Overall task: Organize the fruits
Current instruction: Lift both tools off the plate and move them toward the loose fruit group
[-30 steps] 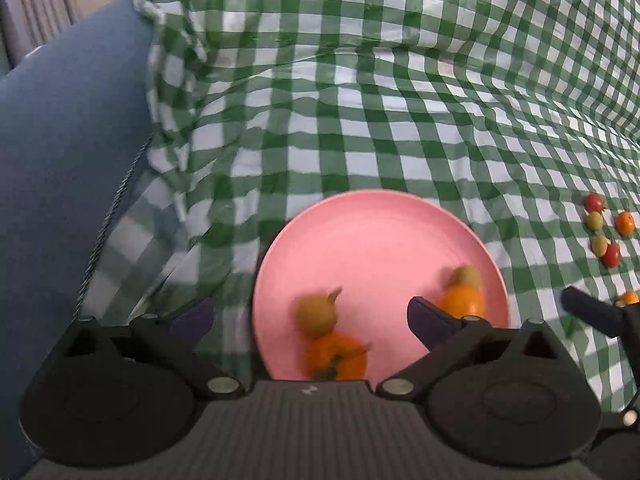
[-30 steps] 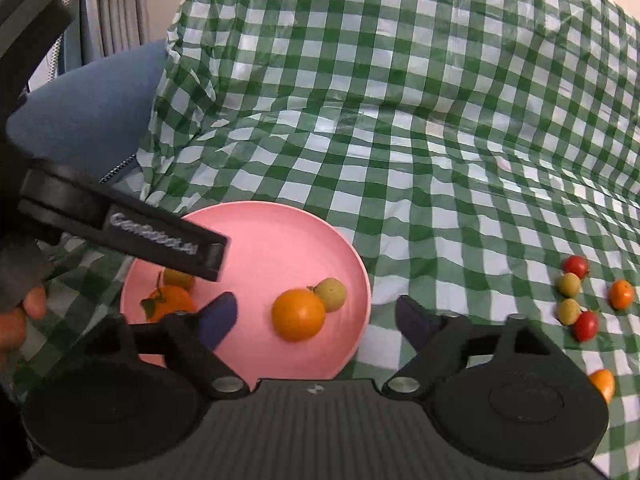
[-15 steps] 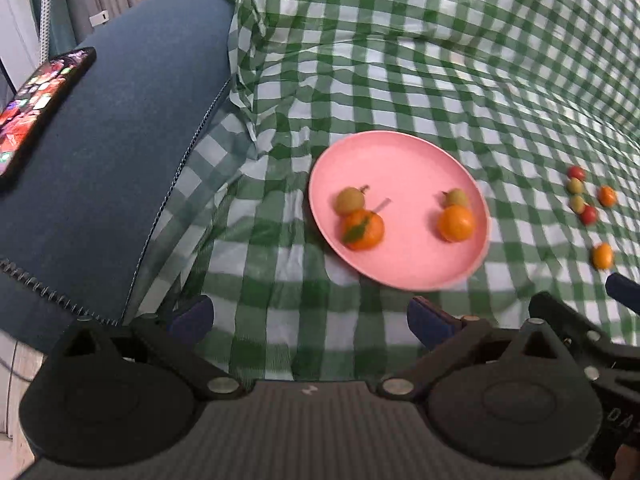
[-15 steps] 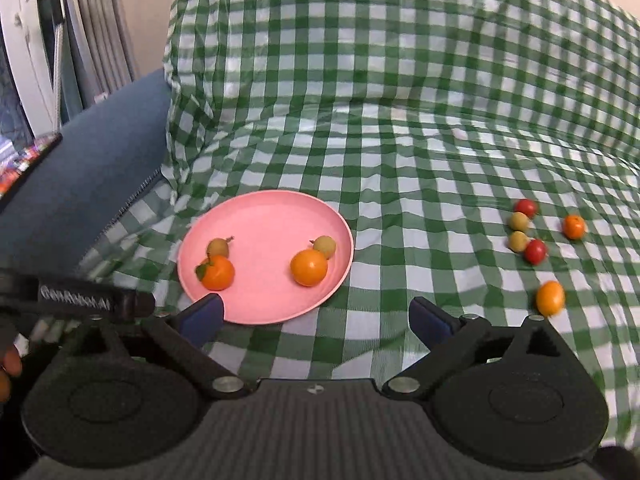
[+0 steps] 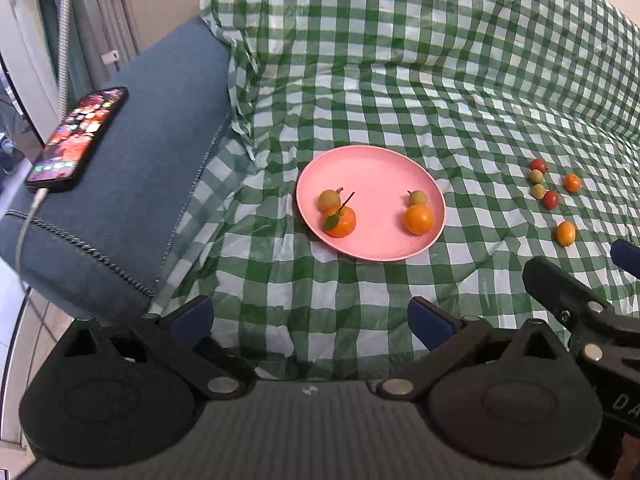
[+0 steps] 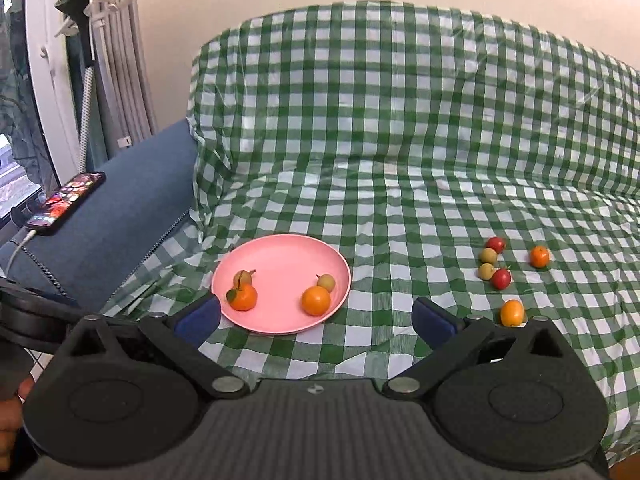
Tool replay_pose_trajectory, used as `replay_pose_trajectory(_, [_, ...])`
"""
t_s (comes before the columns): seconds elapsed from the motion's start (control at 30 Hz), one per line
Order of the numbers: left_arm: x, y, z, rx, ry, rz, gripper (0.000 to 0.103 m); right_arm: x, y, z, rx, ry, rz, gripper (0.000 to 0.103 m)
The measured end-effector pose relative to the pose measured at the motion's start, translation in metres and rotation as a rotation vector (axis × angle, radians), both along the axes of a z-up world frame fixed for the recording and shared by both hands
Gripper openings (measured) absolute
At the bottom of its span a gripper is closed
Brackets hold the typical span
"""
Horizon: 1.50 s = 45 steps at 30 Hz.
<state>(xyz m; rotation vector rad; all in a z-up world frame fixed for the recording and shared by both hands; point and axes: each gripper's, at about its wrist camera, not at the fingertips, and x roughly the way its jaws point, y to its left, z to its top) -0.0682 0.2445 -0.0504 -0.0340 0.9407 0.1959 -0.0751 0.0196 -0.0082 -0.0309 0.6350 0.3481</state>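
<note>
A pink plate (image 5: 376, 176) lies on the green checked cloth and holds a leafy orange (image 5: 340, 222), a plain orange (image 5: 418, 219) and two small green-yellow fruits (image 5: 329, 200). To its right, several small red, yellowish and orange fruits (image 5: 544, 188) lie loose on the cloth. My left gripper (image 5: 308, 316) hangs open and empty above the cloth, nearer than the plate. My right gripper (image 6: 316, 316) is also open and empty, back from the plate (image 6: 288, 264), with an oval orange fruit (image 6: 511, 313) just beyond its right finger.
A lit phone (image 5: 78, 140) on a charging cable rests on the blue sofa arm (image 5: 132, 200) at the left. The checked cloth (image 6: 400, 140) runs up over the backrest. A white frame and a stand (image 6: 84, 80) rise at the far left.
Both grippers have drawn back and up from the plate, so it looks smaller and farther. The right jaws have widened a little. The fruits on the plate lie as before.
</note>
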Motion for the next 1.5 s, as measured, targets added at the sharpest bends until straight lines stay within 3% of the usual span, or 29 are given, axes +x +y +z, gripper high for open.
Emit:
replay_pose_trajectory(0.63, [-0.039,-0.023,0.031,0.048,-0.082,-0.020,0.103,-0.041,-0.019,0.025,0.028,-0.099,-0.021,0.101])
replay_pose_trajectory(1.5, [-0.012,-0.026,0.011,0.074,-0.009,-0.045,0.103,-0.020,-0.027,0.006,0.059,-0.023,-0.031,0.101])
